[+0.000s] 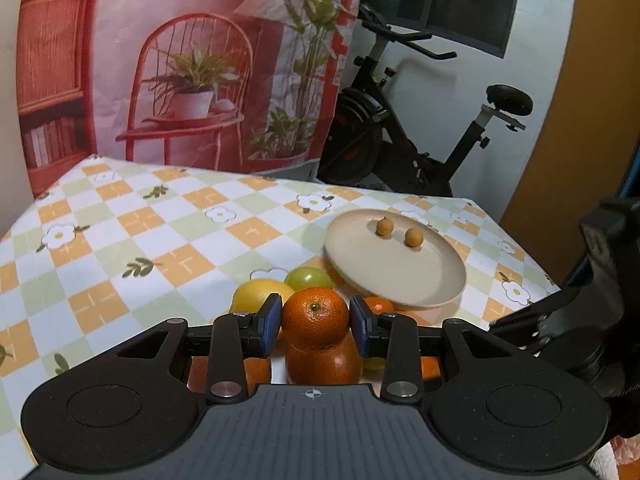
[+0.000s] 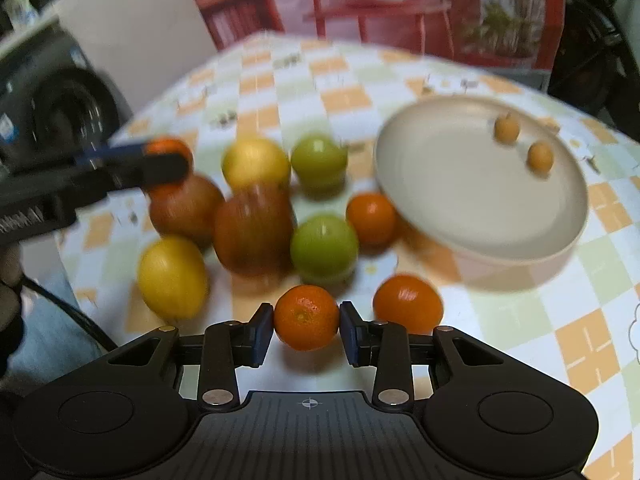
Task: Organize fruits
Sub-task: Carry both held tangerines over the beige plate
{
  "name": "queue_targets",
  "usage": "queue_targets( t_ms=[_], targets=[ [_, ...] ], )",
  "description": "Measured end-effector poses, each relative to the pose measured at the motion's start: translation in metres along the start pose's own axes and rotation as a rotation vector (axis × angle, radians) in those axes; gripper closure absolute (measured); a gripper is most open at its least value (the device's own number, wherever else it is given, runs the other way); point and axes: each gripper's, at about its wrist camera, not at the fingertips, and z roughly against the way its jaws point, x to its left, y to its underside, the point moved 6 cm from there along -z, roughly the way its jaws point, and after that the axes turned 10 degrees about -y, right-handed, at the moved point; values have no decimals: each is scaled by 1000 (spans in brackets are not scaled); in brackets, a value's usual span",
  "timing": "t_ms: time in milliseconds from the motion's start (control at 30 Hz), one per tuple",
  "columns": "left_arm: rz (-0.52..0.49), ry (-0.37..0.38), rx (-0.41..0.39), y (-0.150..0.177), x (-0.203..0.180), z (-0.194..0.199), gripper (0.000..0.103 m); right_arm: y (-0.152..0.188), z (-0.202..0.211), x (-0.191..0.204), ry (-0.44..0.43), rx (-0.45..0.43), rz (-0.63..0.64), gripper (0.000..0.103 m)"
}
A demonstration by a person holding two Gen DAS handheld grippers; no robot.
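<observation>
Two grippers, left gripper and right gripper, each clamp a mandarin; no writing is readable.

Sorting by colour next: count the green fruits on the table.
2. One green fruit sits beside the far lemon; the other lies between the red apple and a tangerine. More may be hidden.
</observation>
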Motion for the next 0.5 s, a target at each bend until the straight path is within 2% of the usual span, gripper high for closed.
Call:
queue_targets(
  t_ms=[333, 500],
  targets=[
    [-44, 14, -51, -34, -11, 1, 64, -27, 60, -30, 113, -250, -3, 70],
    [-64, 20, -58, -45, -20, -7, 64, -34, 75, -55, 165, -341, -4, 70]
  ],
)
